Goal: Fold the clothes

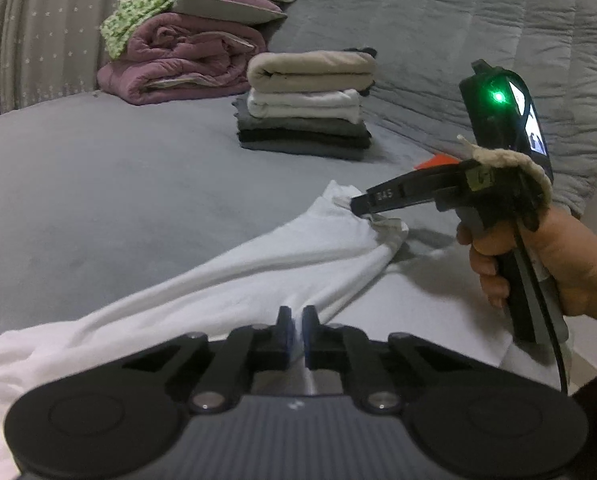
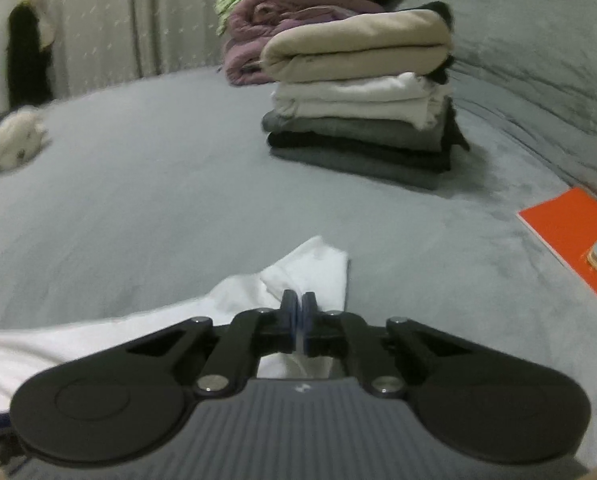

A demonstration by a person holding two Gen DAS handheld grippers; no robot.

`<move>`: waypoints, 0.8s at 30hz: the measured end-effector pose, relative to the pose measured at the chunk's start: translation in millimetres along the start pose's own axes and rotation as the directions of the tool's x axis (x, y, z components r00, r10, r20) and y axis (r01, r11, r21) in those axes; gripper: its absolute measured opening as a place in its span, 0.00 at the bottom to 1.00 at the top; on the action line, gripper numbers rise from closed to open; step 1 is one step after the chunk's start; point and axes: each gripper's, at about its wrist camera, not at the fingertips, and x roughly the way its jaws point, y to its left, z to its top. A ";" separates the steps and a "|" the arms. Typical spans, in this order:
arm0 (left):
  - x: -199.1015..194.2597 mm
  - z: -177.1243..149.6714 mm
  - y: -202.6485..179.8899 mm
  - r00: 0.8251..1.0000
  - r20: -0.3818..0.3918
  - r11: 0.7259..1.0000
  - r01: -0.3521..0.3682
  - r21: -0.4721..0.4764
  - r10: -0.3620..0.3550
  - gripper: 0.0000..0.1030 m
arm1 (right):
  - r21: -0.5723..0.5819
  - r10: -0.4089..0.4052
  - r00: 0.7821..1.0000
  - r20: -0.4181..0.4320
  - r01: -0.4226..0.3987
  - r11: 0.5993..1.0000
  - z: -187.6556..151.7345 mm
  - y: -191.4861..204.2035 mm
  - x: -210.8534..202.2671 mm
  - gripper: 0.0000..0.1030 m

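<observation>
White garment (image 1: 234, 280) lower centre; grey bed (image 1: 98, 184); stack (image 1: 306, 104) beige, white, grey, black; mauve quilt (image 1: 178, 64) upper left, green-patterned cloth (image 1: 138, 12); orange book (image 2: 570, 232) right.

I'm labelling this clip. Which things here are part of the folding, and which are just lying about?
In use:
white cotton garment
left tool, shut on it
right tool, shut on it
stack of folded clothes

Lying about:
mauve rolled quilt
green patterned cloth
orange flat book
grey bed cover
</observation>
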 end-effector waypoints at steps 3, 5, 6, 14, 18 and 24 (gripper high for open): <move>-8.7 4.2 1.7 0.999 0.040 1.000 -0.013 -0.013 0.014 0.04 | 0.080 0.000 0.999 0.049 -0.004 0.997 10.0 -11.8 -11.3 0.02; -16.1 7.1 1.8 0.997 0.071 1.000 -0.017 -0.017 0.018 0.04 | 0.135 0.003 0.997 0.081 -0.014 0.991 16.4 -20.7 -19.9 0.01; -19.9 8.2 1.3 0.996 0.084 1.000 -0.019 -0.018 0.021 0.04 | 0.162 0.007 0.995 0.095 -0.023 0.987 19.2 -25.3 -24.3 0.01; -42.4 13.6 -12.5 0.986 0.162 0.999 -0.046 0.026 0.041 0.03 | 0.241 0.065 0.976 0.206 -0.115 0.964 37.3 -42.6 -52.9 0.01; -45.2 17.3 -12.8 0.978 0.192 0.995 -0.089 0.038 0.080 0.03 | 0.271 0.098 0.963 0.250 -0.167 0.948 48.8 -42.8 -63.1 0.01; -61.5 23.1 -10.3 0.957 0.257 0.989 -0.146 0.015 0.138 0.03 | 0.277 0.116 0.934 0.338 -0.216 0.936 58.2 -31.2 -85.5 0.01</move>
